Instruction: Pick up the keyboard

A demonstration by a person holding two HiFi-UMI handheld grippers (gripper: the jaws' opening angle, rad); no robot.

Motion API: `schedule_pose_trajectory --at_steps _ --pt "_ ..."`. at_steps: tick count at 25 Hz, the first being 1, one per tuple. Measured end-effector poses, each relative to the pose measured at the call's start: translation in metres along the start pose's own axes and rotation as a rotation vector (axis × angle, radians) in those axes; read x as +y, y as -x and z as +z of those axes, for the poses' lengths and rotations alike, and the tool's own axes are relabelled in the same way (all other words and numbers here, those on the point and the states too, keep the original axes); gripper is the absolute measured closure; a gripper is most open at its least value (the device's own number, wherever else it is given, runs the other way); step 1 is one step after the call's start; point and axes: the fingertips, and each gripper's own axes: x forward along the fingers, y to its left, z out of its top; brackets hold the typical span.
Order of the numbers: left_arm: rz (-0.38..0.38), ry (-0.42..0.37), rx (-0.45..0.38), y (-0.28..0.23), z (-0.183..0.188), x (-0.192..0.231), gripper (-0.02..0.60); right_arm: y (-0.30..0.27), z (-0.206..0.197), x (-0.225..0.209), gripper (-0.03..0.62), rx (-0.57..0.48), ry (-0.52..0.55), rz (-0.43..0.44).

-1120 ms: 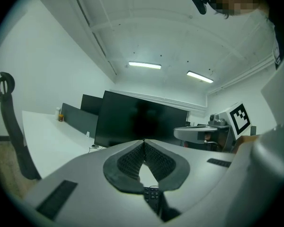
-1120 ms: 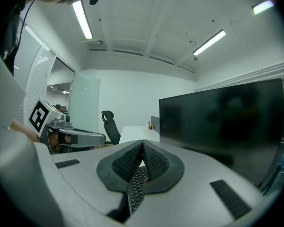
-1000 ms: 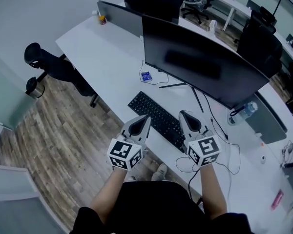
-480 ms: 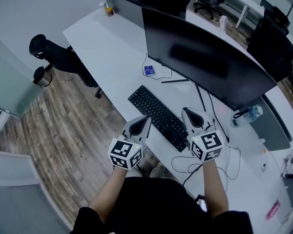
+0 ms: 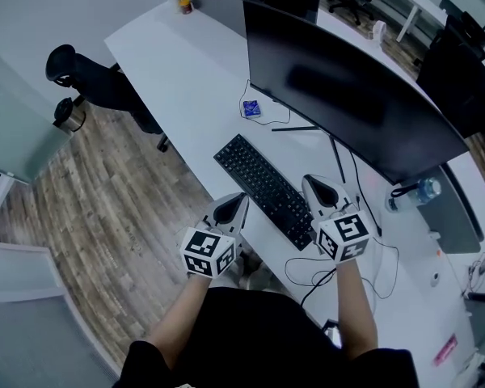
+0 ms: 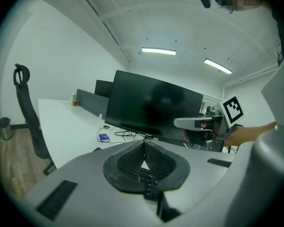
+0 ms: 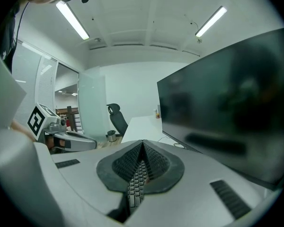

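Observation:
A black keyboard (image 5: 265, 190) lies slantwise on the white desk (image 5: 178, 79), in front of a big dark monitor (image 5: 347, 87). My left gripper (image 5: 239, 199) hovers at the desk's near edge, by the keyboard's near long side, jaws shut and empty. My right gripper (image 5: 309, 181) is over the keyboard's right end, also shut on nothing. In the left gripper view the pads (image 6: 132, 160) meet and keys (image 6: 149, 187) show below them. In the right gripper view the keyboard (image 7: 136, 183) shows below the closed pads (image 7: 156, 162).
A small blue item (image 5: 251, 108) and cables (image 5: 323, 269) lie on the desk. A water bottle (image 5: 420, 191) stands at the right behind the monitor. A black office chair (image 5: 93, 87) stands on the wood floor to the left. More desks and chairs are beyond.
Both grippers have sunk toward the desk and keyboard. Their jaws stay shut. The head view has shifted slightly.

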Motion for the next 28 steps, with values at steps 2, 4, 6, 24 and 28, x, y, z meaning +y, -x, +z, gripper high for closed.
schedule_pose_trajectory --at_steps 2,4,6,24,28 --pt "-0.006 0.007 0.018 -0.006 -0.008 0.004 0.574 -0.006 -0.006 -0.001 0.589 0.026 0.0 0.002" --pt "-0.013 0.014 0.039 -0.012 -0.016 0.009 0.574 -0.013 -0.013 -0.004 0.589 0.057 0.003 -0.001" --pt "-0.018 0.019 0.063 -0.017 -0.026 0.015 0.574 -0.022 -0.019 -0.007 0.589 0.086 0.008 -0.004" --pt "-0.027 0.129 0.321 -0.063 -0.129 0.052 0.574 -0.095 -0.106 -0.035 0.589 0.418 0.007 0.074" --pt "-0.026 0.141 0.375 -0.072 -0.15 0.058 0.574 -0.107 -0.125 -0.035 0.588 0.475 -0.037 0.124"
